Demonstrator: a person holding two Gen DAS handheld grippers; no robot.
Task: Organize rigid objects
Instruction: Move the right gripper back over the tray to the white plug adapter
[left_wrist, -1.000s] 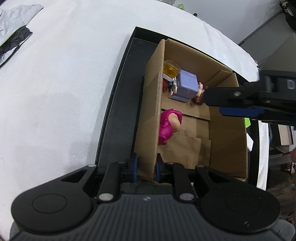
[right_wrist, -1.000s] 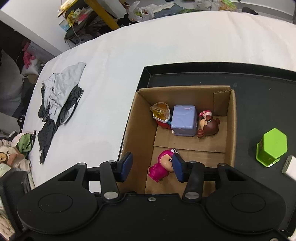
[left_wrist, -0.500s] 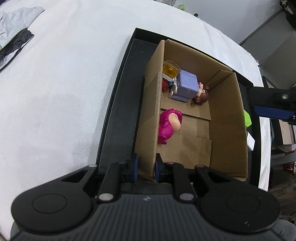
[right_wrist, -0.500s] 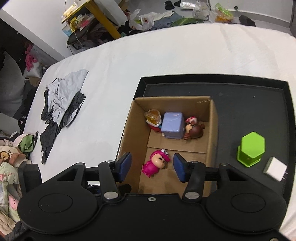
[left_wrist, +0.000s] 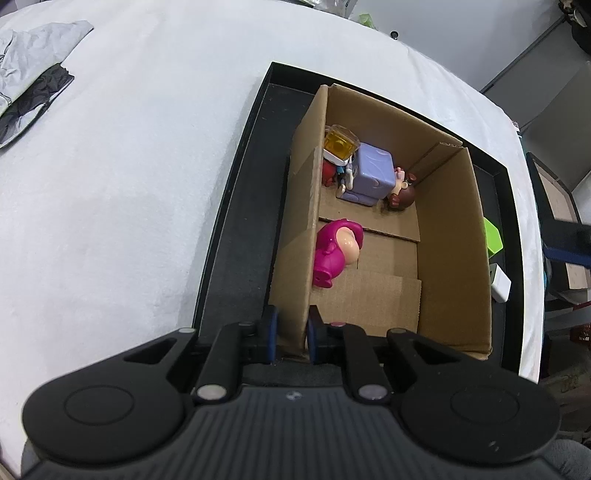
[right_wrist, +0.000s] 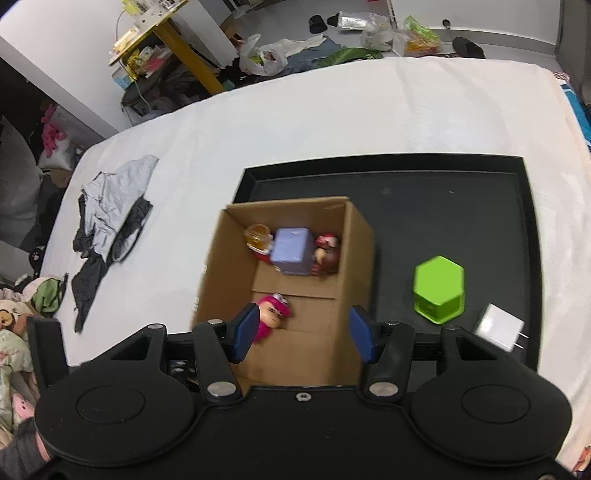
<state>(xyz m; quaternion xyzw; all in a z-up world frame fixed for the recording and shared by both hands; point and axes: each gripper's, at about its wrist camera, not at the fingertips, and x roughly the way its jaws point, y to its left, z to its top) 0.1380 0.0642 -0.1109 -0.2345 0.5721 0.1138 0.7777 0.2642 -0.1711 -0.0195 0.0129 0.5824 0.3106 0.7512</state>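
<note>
The left gripper (left_wrist: 290, 338) is pinched on the near wall of the cardboard box (left_wrist: 447, 236), one finger outside, one inside, steadying it on the black tray (left_wrist: 236, 236). The right gripper (right_wrist: 301, 334) holds nothing; its jaws have just been opening, with only the box floor showing between them from above. The pink figure (right_wrist: 271, 317) lies in the box at about 11 o'clock from that gripper's midpoint; the purple cube (right_wrist: 291, 254), yellow-topped toy (right_wrist: 258, 236) and brown figure (right_wrist: 327, 254) crowd the far wall at 12 o'clock. The green block (right_wrist: 439, 290) and white charger (right_wrist: 498, 326) lie loose on the tray at 2 and 3 o'clock. The risk, as I judge it: the light box could tip or slide if the left pinch drags on the thin wall, and a reach for the block could clip the box's right wall. The right view shows block and charger whole; the left view catches only slivers past the box but shows the pinch itself.
</note>
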